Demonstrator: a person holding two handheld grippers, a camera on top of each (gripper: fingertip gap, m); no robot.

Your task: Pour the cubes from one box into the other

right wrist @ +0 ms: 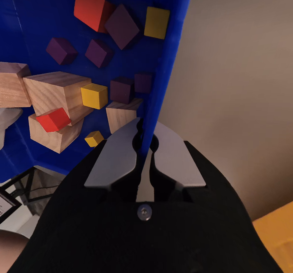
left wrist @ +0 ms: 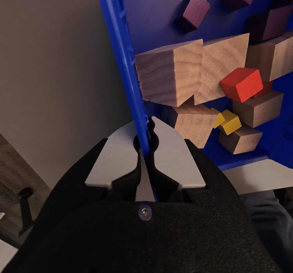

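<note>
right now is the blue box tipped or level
Tipped. The blue box floor faces both cameras, cubes tumbling across it; left gripper and right gripper clamp opposite walls.

A plain grey wall [left wrist: 55, 75] fills the nine o'clock side of the left wrist view, with brownish carpet [left wrist: 12, 167] and a dark stand, perhaps a clamp [left wrist: 25, 205], at eight o'clock. In the right wrist view, a black mesh basket [right wrist: 39, 184] sits at eight o'clock and a yellow surface [right wrist: 275, 233] at four o'clock.

Dim light. Plain grey-beige wall [left wrist: 55, 59] ahead of me; brownish carpet floor [left wrist: 14, 170] lower left; white worktop [left wrist: 253, 176] edge.
</note>
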